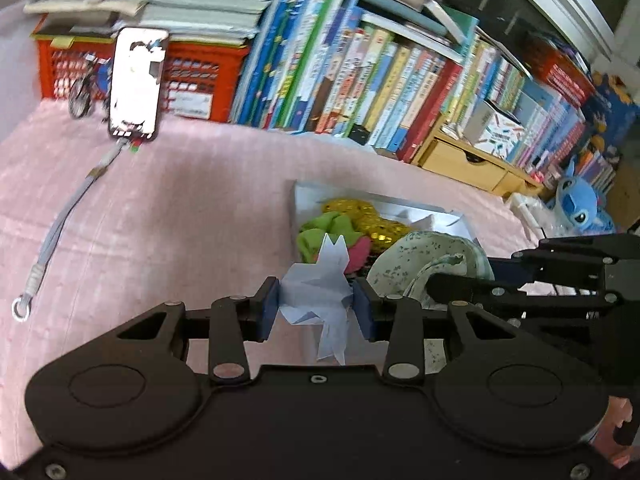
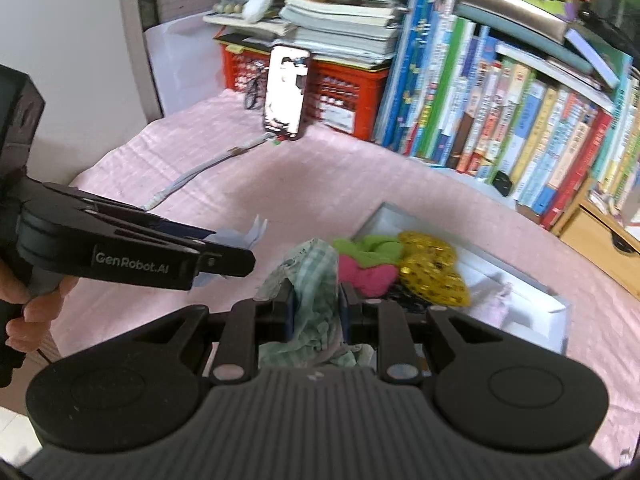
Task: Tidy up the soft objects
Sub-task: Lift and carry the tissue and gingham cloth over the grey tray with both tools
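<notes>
Left gripper [image 1: 314, 307] clamps a pale blue paper figure [image 1: 316, 300] at 6 o'clock of the white box [image 1: 448, 216], while right gripper [image 2: 314, 312] pinches a green checked cloth [image 2: 316, 280] at the box's 7 o'clock.

Grippers: two are showing, the left gripper [image 1: 316, 306] and the right gripper [image 2: 314, 306]
Paper figures: one pale blue paper figure [image 1: 316, 292] is sitting in the near middle
Cloths: one green speckled cloth [image 2: 316, 280] is hanging near, right of the paper
White boxes: one white box [image 2: 516, 300] is lying at the right
Gold sequin pieces: one gold sequin piece [image 2: 434, 268] is lying in the box
Green and pink plush pieces: one green and pink plush [image 2: 364, 260] is lying in the box
Phones: one phone [image 1: 136, 82] is standing far left
Red crates: one red crate [image 1: 200, 80] is sitting far left
Grey cords: one grey cord [image 1: 60, 232] is trailing at the left
Blue plush toys: one blue plush toy [image 1: 578, 204] is sitting far right
</notes>
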